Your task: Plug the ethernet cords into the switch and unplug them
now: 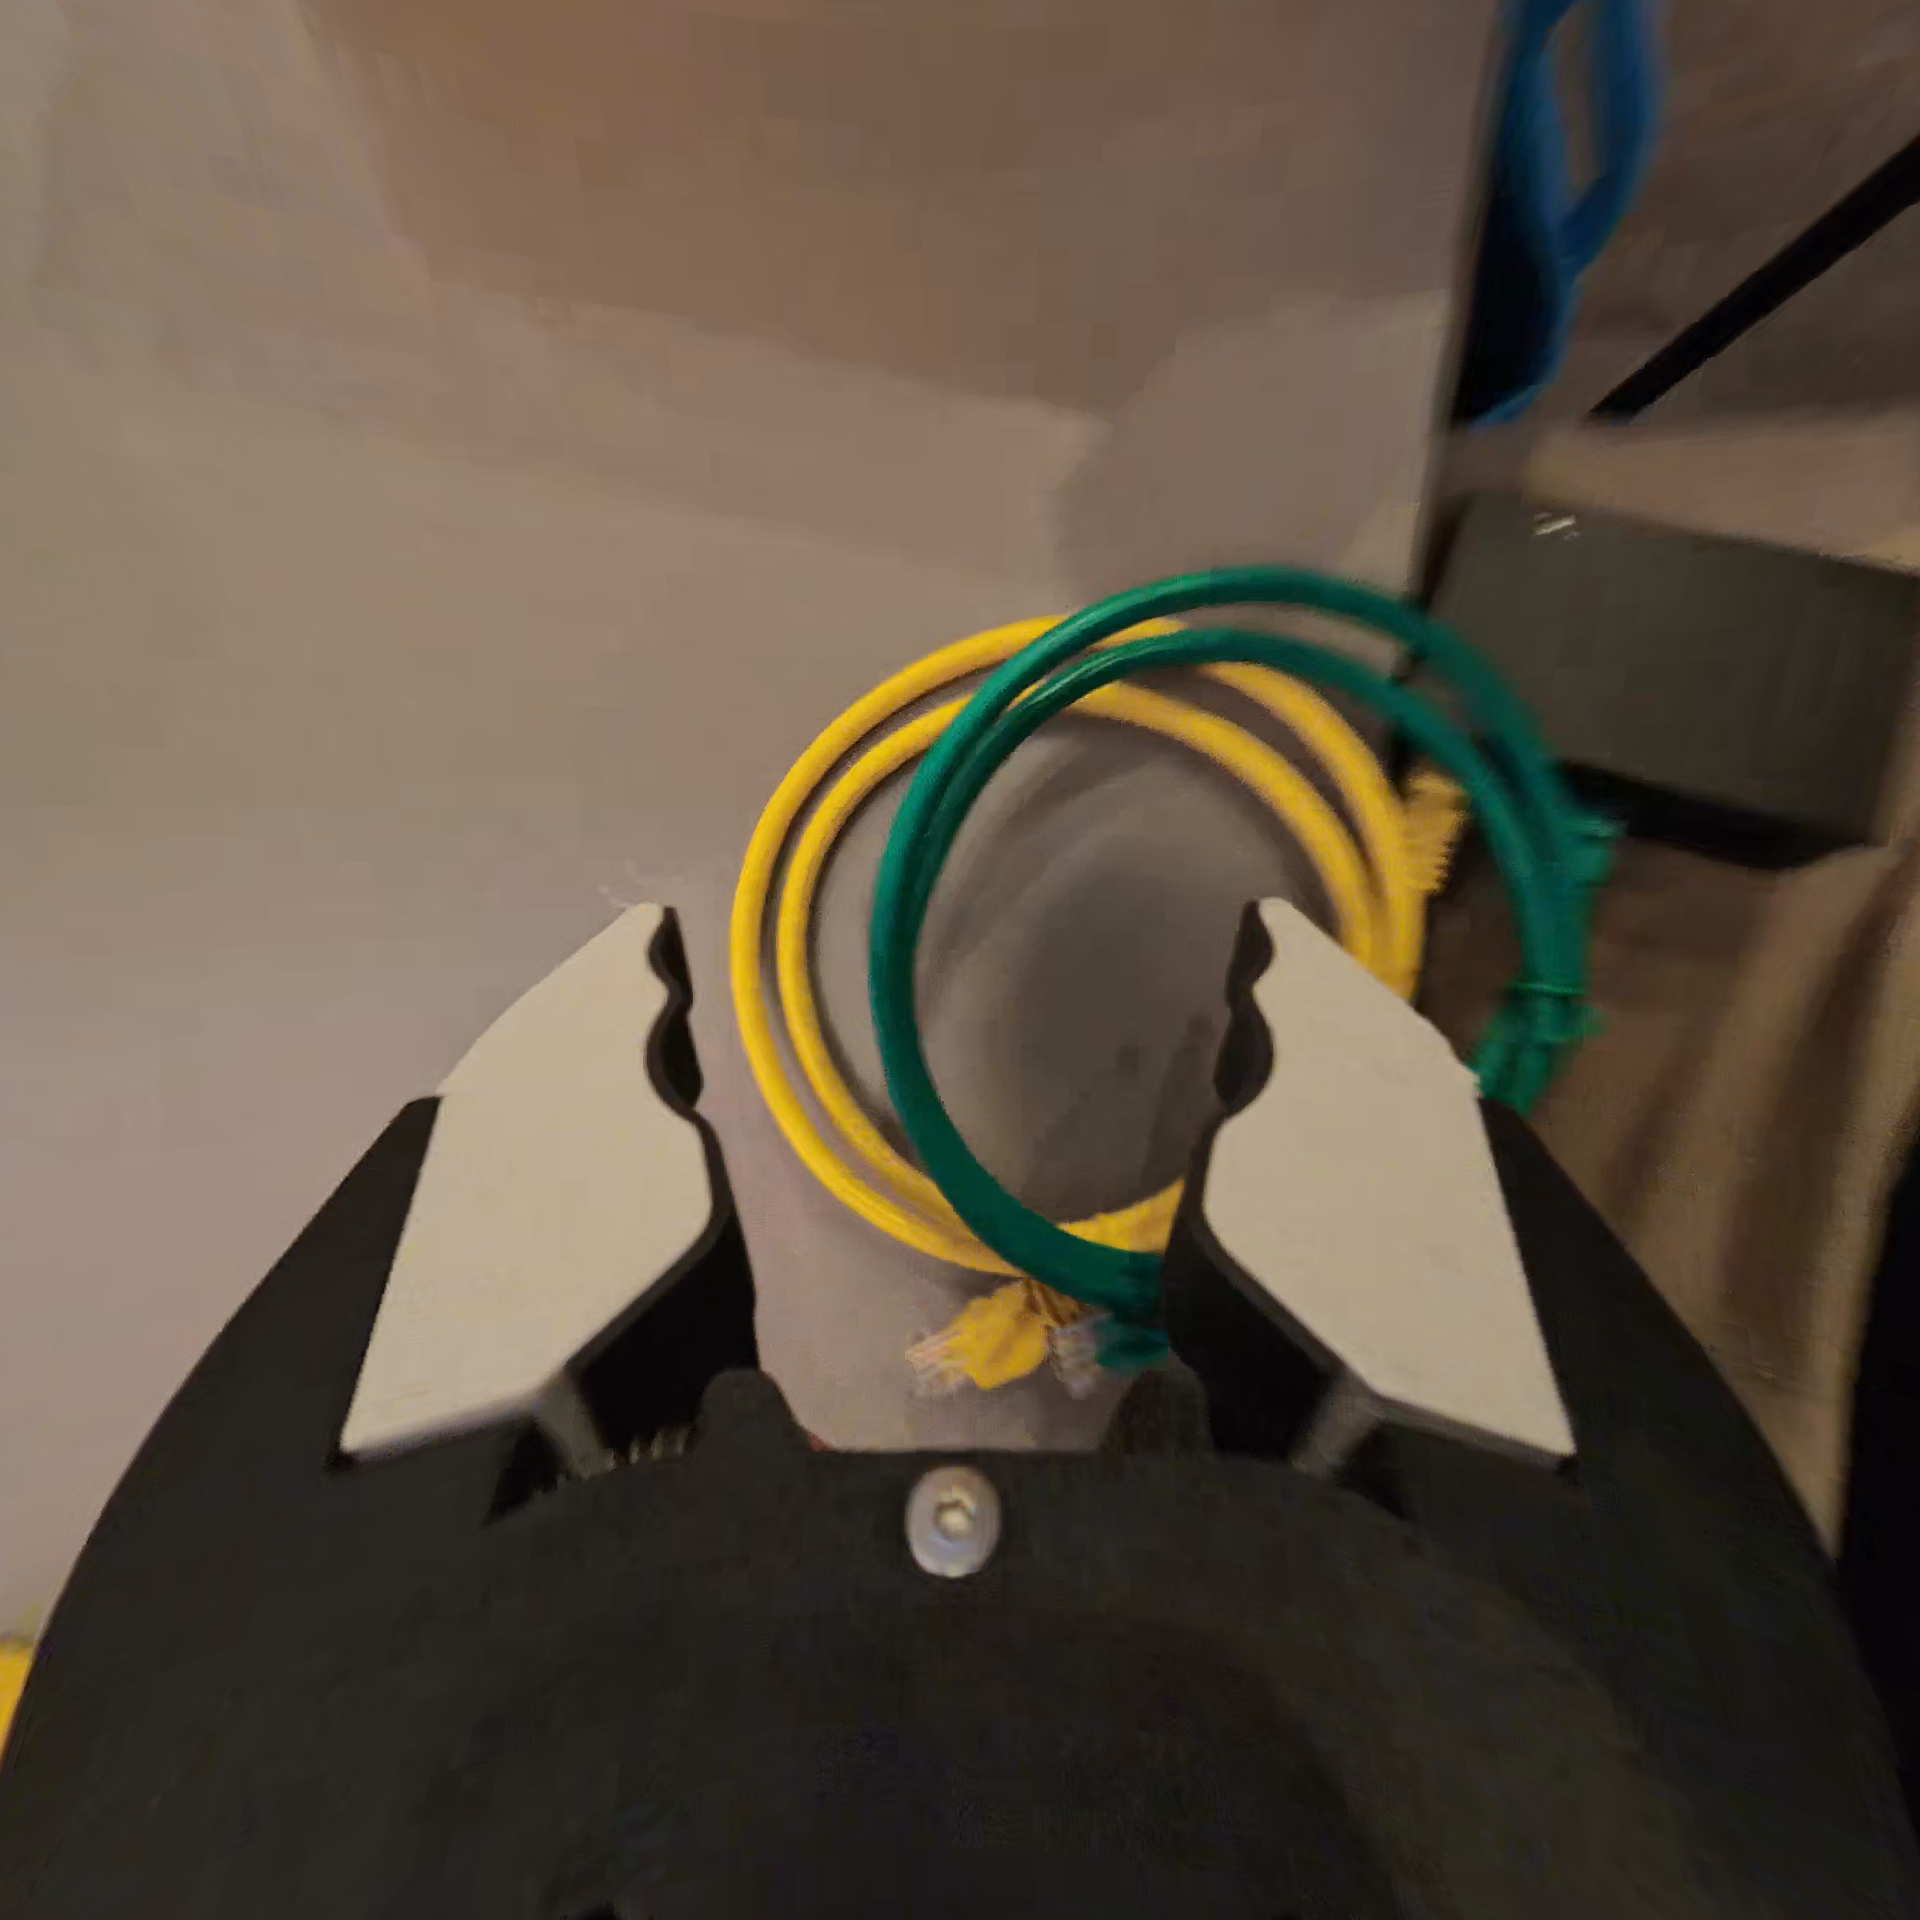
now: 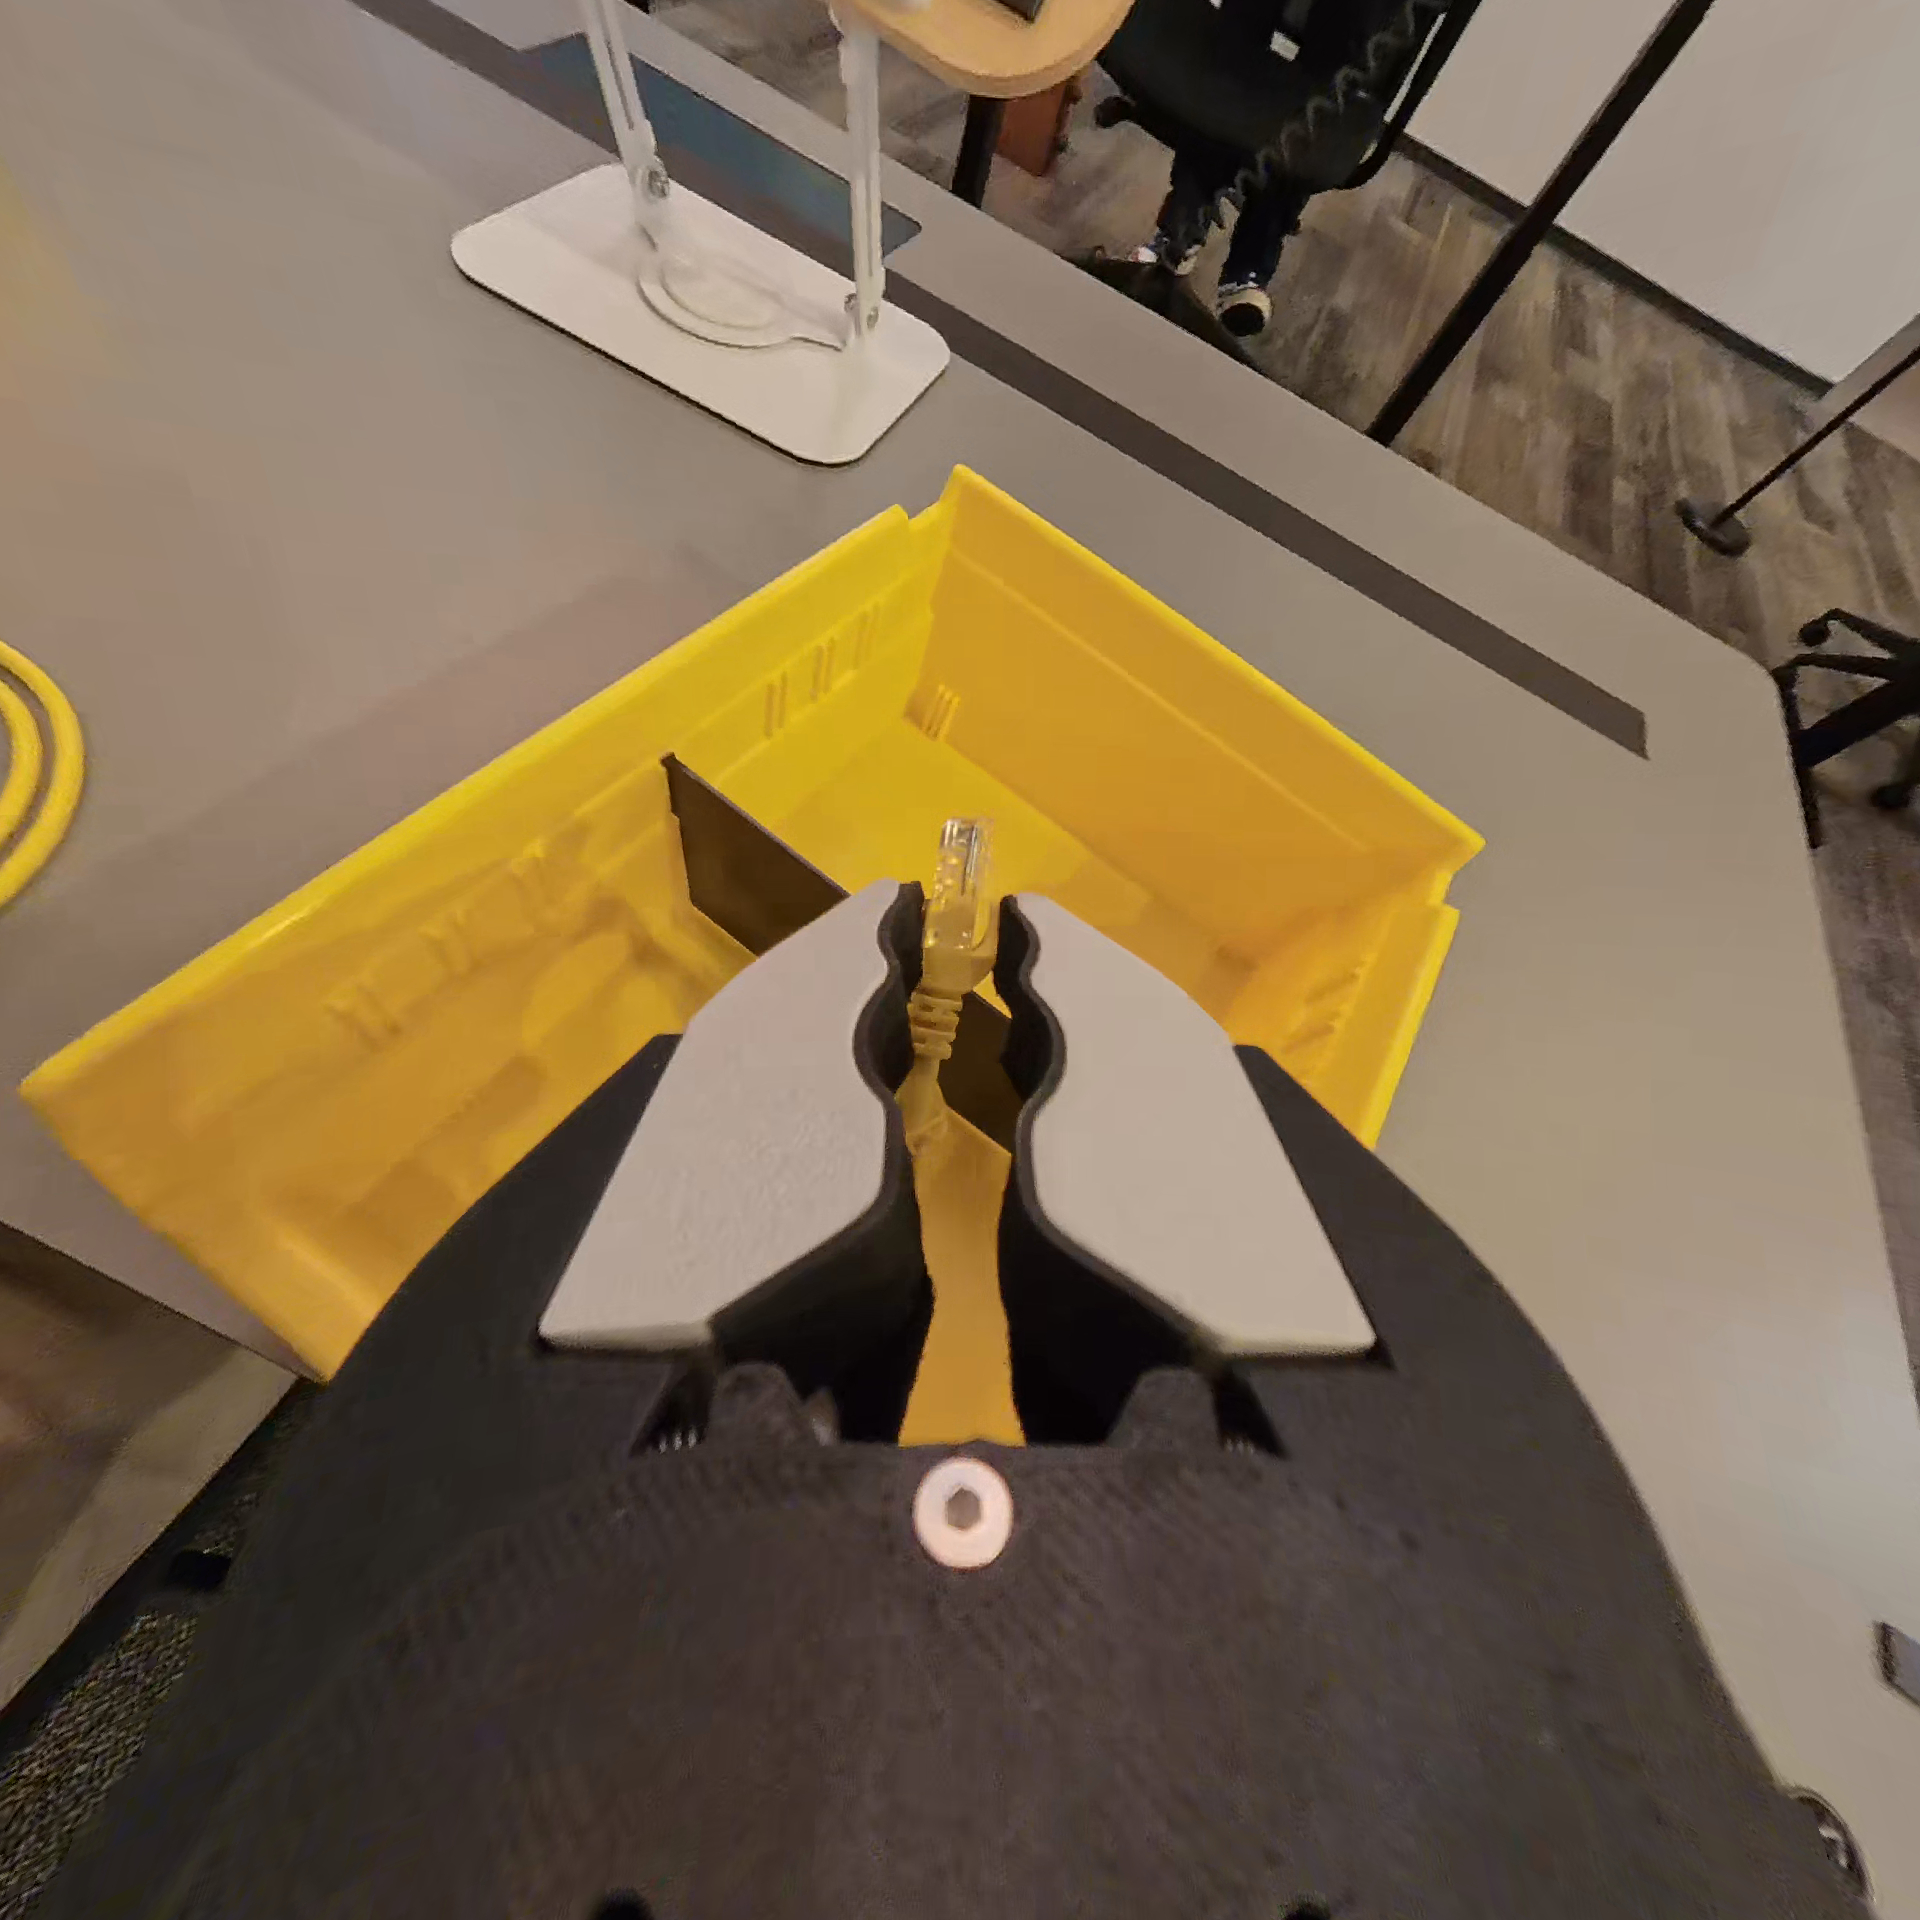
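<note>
In the left wrist view, a coiled yellow ethernet cord (image 1: 769, 935) and a coiled green ethernet cord (image 1: 904, 935) lie overlapping on the grey table (image 1: 312, 831). My left gripper (image 1: 956, 914) is open and empty, with the coils between and beyond its fingers. A blurred dark box (image 1: 1662, 665), possibly the switch, sits at the right behind the coils. In the right wrist view, my right gripper (image 2: 954, 899) is shut on the plug of a yellow ethernet cord (image 2: 961, 883). The clear tip sticks out past the fingertips, above a yellow bin (image 2: 1195, 644).
The yellow bin has a black divider (image 2: 748, 842). A white stand base (image 2: 707, 312) sits on the table behind the bin. Part of a yellow coil (image 2: 31, 758) shows at the left edge. Blue cable (image 1: 1569, 208) hangs at upper right. Chairs and poles stand on the floor beyond the table edge. The yellow coil (image 2: 31, 758) is about 5 centimeters from my left fingertips and 30 centimeters from my right. My left wrist view (image 1: 896, 718) looks at it from another angle.
</note>
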Available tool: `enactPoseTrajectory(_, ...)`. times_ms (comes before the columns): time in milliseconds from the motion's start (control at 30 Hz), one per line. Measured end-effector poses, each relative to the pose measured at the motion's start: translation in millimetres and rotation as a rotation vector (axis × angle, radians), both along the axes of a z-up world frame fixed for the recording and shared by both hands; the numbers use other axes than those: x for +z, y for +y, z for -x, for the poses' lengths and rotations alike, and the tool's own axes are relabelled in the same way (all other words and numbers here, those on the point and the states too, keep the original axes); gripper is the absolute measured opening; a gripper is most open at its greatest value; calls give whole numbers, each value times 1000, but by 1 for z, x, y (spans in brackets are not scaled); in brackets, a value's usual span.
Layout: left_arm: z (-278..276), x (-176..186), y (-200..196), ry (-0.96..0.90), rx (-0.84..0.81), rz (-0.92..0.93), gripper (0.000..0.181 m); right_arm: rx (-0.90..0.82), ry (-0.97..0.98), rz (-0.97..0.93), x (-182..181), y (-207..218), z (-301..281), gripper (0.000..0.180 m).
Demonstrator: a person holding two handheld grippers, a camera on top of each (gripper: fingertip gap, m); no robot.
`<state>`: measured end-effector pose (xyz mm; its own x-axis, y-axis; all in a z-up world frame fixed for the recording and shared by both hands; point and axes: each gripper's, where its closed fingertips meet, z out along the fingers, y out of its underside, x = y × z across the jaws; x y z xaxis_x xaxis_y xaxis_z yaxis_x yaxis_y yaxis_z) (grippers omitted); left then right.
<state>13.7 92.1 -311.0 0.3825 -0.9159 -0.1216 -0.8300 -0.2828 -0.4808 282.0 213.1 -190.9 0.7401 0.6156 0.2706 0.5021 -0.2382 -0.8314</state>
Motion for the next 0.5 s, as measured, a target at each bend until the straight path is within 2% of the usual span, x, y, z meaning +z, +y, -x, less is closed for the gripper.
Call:
enactPoseTrajectory(33,6,-11,7,76,33,23,100,5,-2,6,-1,1,2,13)
enactPoseTrajectory(67,11,-18,14,121,52,28,95,3,-20,7,-4,1,2,13)
enactPoseTrajectory(200,5,-27,17,63,80,160,56,17,-23,16,-9,-3,4,12)
enactPoseTrajectory(233,5,-27,20,62,82,153,42,12,-32,22,-12,-2,3,12)
enactPoseTrajectory(333,10,-26,25,97,97,116,14,-1,-17,71,-16,-2,1,13)
enactPoseTrajectory(433,15,-24,27,120,96,55,13,-19,41,165,-21,-2,-4,13)
enactPoseTrajectory(500,16,-20,27,81,116,46,13,-67,-14,210,-30,0,-17,14)
